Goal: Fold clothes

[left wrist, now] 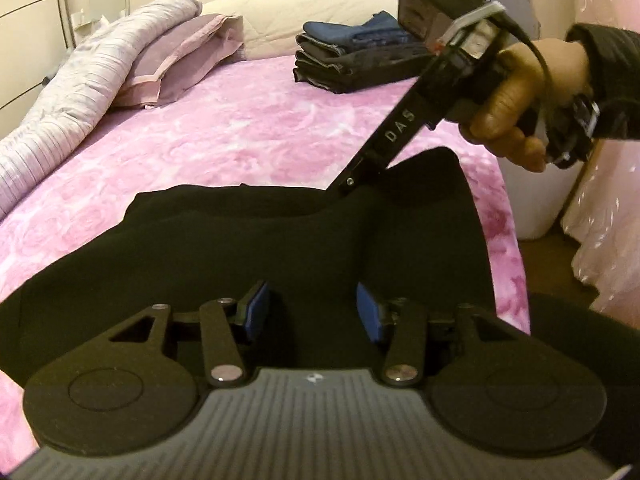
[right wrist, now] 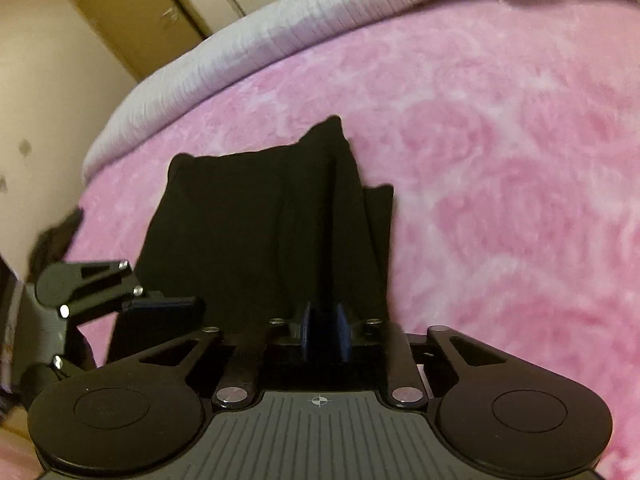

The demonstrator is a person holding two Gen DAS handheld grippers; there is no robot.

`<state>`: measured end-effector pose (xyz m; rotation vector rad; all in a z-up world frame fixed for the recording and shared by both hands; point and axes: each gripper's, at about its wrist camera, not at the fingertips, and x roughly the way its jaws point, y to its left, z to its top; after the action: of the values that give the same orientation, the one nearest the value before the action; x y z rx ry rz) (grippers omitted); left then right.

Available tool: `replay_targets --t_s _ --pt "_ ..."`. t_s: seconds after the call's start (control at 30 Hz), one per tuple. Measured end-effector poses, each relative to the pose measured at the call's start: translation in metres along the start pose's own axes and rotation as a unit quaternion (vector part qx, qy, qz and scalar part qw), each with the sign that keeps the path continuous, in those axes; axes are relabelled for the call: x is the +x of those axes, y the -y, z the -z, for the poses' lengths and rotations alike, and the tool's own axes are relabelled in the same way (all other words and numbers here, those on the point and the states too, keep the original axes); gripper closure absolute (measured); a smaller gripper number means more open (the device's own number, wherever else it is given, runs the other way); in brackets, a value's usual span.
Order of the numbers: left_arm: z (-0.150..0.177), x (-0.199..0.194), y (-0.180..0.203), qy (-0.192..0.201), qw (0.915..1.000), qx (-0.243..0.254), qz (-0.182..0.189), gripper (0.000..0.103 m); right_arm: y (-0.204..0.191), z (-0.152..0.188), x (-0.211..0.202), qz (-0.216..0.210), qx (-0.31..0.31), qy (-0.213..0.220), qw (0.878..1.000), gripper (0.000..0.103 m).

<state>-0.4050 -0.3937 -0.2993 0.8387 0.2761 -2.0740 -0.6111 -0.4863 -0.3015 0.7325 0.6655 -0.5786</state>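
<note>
A black garment lies partly folded on the pink bedspread. My left gripper hovers open just over its near part, blue pads wide apart with only cloth below them. A hand holds my right gripper from the upper right, its tip down at the garment's far edge. In the right wrist view the black garment rises in a ridge into my right gripper, whose blue pads are shut on the fold. One finger of the left gripper shows at the left edge.
A stack of folded jeans sits at the back of the bed. A mauve pillow and a rolled striped quilt lie along the left side. A white bin stands beside the bed's right edge.
</note>
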Motion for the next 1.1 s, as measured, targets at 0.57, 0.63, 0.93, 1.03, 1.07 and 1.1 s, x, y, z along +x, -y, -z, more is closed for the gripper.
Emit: replay_targets --t_s 0.57,0.63,0.93,1.03,1.07,1.1 --pt "0.006 -0.005 -0.006 -0.014 0.9995 -0.029 -0.003 0.057 -0.039 0.057 -0.004 0.046 -0.037 0.082 0.995 0.092" --pt "0.002 -0.015 -0.009 -0.011 0.9995 -0.029 -0.009 0.057 -0.025 0.056 -0.007 0.03 0.001 0.096 0.995 0.101" --pt "0.046 -0.076 -0.042 -0.012 0.9868 0.124 -0.104 0.04 -0.09 0.1 -0.063 0.096 -0.109 0.111 0.983 0.045" --pt "0.065 -0.082 -0.053 -0.037 0.9664 0.211 -0.142 0.036 -0.101 0.126 -0.06 0.119 -0.131 0.1 0.979 0.044" --pt "0.072 -0.084 -0.056 -0.046 0.9574 0.239 -0.155 0.034 -0.107 0.134 -0.057 0.132 -0.152 0.092 0.975 0.043" --pt "0.079 -0.086 -0.06 -0.054 0.9474 0.268 -0.167 0.033 -0.114 0.141 -0.053 0.147 -0.182 0.083 0.969 0.043"
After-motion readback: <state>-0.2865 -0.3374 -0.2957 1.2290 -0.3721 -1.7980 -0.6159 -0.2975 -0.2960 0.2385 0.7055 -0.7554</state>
